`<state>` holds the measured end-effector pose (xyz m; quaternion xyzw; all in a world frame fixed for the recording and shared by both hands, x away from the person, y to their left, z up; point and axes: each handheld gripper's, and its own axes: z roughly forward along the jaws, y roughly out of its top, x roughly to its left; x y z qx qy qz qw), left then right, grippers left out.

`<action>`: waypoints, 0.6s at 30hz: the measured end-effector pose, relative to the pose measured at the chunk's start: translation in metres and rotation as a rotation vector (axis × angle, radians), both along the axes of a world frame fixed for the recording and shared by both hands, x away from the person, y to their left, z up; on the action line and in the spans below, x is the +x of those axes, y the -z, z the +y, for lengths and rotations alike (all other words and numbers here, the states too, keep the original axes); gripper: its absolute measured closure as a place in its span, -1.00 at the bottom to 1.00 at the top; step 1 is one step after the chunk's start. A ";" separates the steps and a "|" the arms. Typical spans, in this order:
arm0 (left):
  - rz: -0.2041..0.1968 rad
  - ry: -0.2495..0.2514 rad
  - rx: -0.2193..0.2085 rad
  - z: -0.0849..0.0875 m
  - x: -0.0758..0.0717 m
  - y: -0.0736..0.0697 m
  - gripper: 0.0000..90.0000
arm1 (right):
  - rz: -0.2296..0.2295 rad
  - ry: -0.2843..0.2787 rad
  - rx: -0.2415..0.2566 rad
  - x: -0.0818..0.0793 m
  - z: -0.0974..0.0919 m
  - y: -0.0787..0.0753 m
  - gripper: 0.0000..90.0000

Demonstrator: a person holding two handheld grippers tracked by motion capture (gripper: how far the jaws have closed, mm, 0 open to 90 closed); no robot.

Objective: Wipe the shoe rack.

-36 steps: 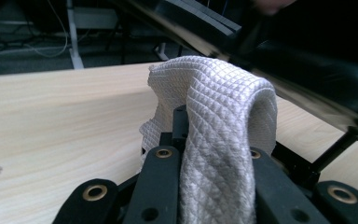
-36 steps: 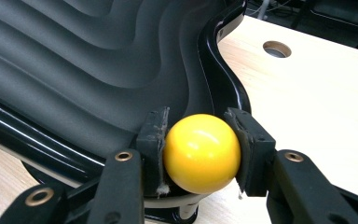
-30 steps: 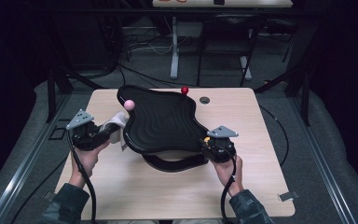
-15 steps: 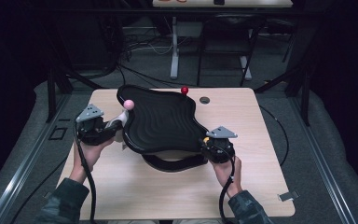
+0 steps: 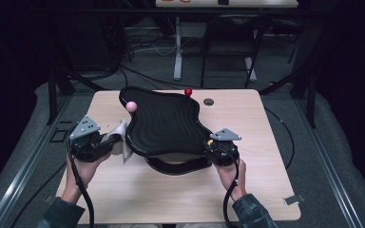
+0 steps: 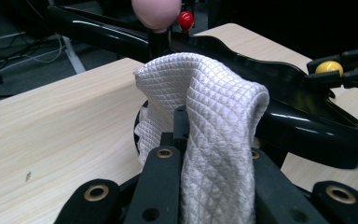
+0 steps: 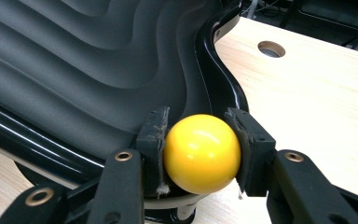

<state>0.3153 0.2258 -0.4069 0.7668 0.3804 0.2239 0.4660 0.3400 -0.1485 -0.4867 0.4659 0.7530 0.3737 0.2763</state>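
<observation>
On the wooden table (image 5: pixel 266 142), the right gripper (image 7: pixel 200 151) clamps the tray's yellow knob (image 7: pixel 201 153) while the left gripper (image 6: pixel 186 154) pinches a white cloth (image 6: pixel 214 130); hard wiping could tip the black wavy tray (image 5: pixel 166 126).

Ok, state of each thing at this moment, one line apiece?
left gripper: shut on white cloth, beside the tray.
right gripper: shut on yellow knob.
black wavy tray: on its stand on the table, nothing in it.
pink knob, red knob: untouched.

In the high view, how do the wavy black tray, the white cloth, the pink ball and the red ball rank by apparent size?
1. Wavy black tray.
2. White quilted cloth.
3. Pink ball.
4. Red ball, slightly smaller-looking, though it sits farther from the camera, so that gap is unsure.
</observation>
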 end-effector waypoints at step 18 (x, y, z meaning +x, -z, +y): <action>0.008 -0.067 0.023 -0.001 0.036 -0.003 0.90 | -0.016 0.040 -0.006 0.004 0.013 0.001 0.33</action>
